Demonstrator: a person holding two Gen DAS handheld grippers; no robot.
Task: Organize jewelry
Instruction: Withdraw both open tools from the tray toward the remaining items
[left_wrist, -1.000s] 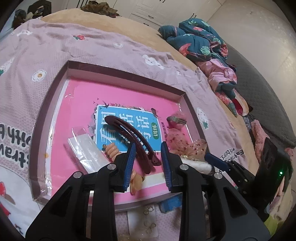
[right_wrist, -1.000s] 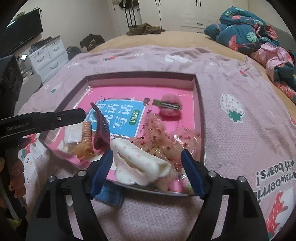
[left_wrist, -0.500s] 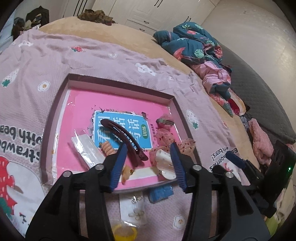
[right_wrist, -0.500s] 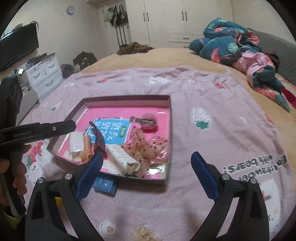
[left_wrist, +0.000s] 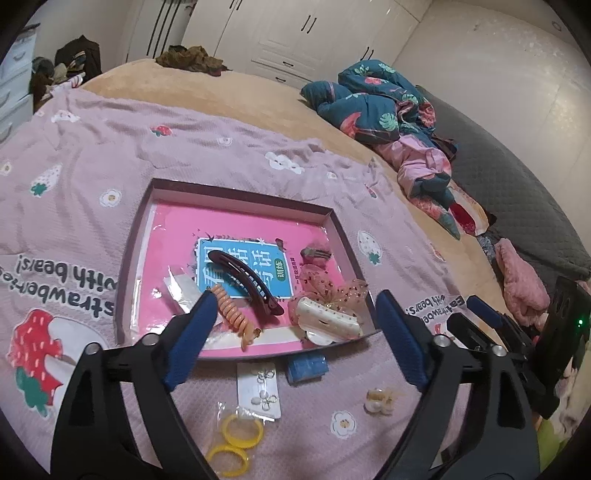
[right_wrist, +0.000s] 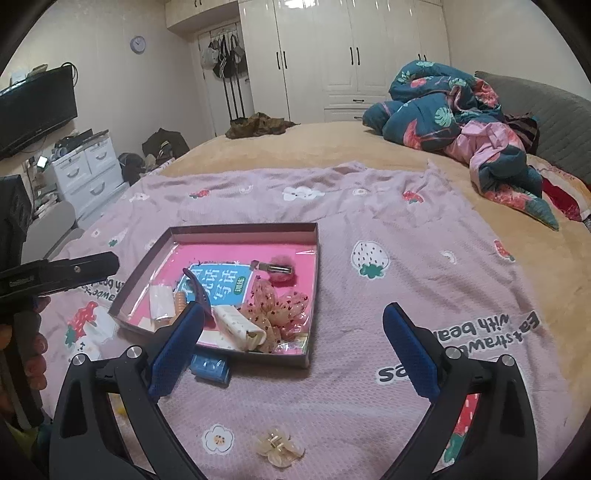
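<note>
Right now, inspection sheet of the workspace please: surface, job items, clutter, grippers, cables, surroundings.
Surface: pink strawberry blanket over a tan bed cover.
Job's things: shallow tray holds dark hair clip, orange coil hair tie, cream claw clip, pink bow. Outside the tray, near edge: earring card, blue box, yellow rings, pearl clip.
Clutter: bundled floral bedding, brown clothes at the bed's far end.
Grippers: left gripper and right gripper open, nothing between the jaws; the left's have just been opening.
Cables: nothing seen.
Surroundings: white wardrobe, drawer unit, wall clock.
</note>
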